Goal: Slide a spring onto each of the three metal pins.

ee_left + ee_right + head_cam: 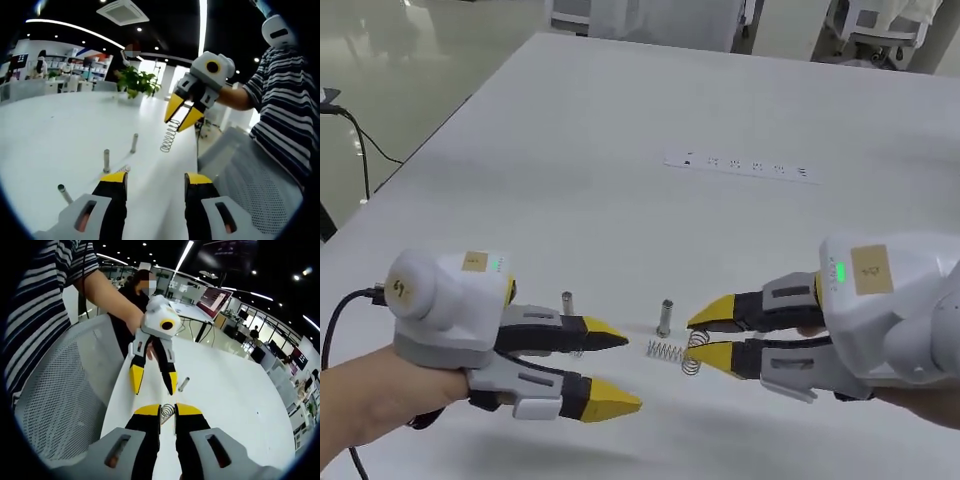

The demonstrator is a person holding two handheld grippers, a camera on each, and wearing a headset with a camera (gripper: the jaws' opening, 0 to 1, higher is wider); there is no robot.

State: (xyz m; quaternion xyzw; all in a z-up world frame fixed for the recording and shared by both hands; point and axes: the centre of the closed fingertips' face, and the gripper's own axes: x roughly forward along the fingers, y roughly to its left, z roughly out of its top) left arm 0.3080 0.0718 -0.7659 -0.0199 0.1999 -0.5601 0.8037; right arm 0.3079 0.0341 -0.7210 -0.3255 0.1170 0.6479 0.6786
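Three metal pins (pixel 106 160) stand on the table (pixel 620 150). The right gripper (pixel 690 337) pinches one spring (pixel 665 350), at 6 o'clock from a pin. The left gripper (pixel 632 372) gapes empty, with a second spring (pixel 124 169) beside its jaw.

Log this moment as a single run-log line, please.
right gripper: shut on spring | left gripper: open, empty | pins: three, bare

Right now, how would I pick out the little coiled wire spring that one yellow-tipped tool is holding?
On the white table, find the right gripper, facing the open left gripper. The silver coiled spring hangs pinched between its yellow jaw tips, a loose wire coil unlike the solid upright metal pins standing nearby.
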